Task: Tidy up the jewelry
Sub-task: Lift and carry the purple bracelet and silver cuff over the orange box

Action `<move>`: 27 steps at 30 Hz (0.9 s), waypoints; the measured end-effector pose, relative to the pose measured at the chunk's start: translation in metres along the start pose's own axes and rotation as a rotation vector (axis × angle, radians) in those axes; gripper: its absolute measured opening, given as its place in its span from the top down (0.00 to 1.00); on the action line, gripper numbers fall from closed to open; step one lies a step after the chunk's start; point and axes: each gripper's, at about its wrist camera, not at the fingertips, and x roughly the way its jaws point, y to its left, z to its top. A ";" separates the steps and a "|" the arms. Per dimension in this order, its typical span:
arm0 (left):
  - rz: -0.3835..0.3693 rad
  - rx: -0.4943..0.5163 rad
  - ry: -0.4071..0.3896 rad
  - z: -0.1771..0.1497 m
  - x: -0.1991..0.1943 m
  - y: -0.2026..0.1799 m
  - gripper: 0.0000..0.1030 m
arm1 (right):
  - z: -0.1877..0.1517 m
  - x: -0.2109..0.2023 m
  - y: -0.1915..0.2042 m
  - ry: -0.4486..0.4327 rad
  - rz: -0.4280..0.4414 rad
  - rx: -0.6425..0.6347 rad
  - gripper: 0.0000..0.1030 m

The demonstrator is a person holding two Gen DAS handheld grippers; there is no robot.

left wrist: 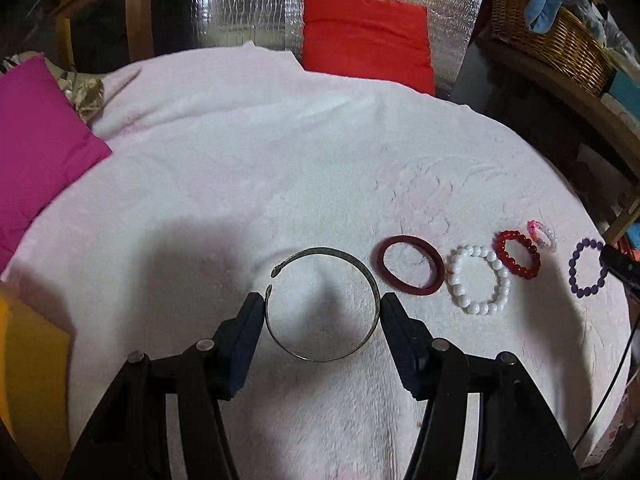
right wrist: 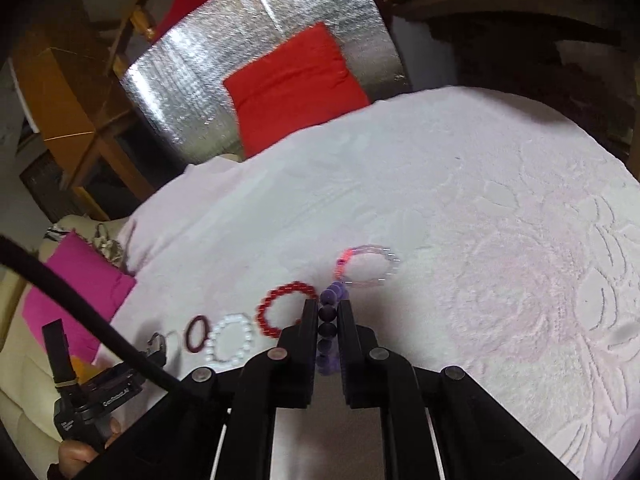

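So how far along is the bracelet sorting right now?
Looks done: maroon bangle, white beads and red beads lie in a row. In hand: left gripper brackets the metal cuff; right gripper pinches the purple bracelet. Left: placing both; pink bracelet looks offset.

Open bangle [left wrist: 322,304]: it lies on the blanket [left wrist: 280,160] between the fingers of your left tool [left wrist: 322,307].
Closed bangle [left wrist: 411,265]: just right of the open bangle.
Three beaded bracelets [left wrist: 478,279] [left wrist: 518,260] [left wrist: 542,234]: they carry the row on rightward, each close to the next.
Last bracelet [right wrist: 329,322]: at the right end of the row, between the fingers of your right tool [right wrist: 329,312].
Cushions: one [left wrist: 366,36] behind the blanket, one [left wrist: 36,152] at its left edge.
Basket [left wrist: 548,40]: on a shelf, far right.
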 end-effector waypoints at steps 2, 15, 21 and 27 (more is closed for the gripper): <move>0.002 -0.005 -0.009 -0.003 -0.009 0.002 0.41 | -0.002 -0.005 0.015 -0.011 0.030 -0.022 0.90; 0.074 -0.060 -0.118 -0.026 -0.083 0.022 0.41 | -0.027 -0.011 0.106 0.005 0.167 -0.147 0.89; 0.156 -0.088 -0.179 -0.041 -0.127 0.045 0.41 | -0.045 -0.010 0.150 0.017 0.229 -0.193 0.89; 0.244 -0.129 -0.252 -0.053 -0.176 0.075 0.41 | -0.060 -0.008 0.190 0.019 0.290 -0.239 0.89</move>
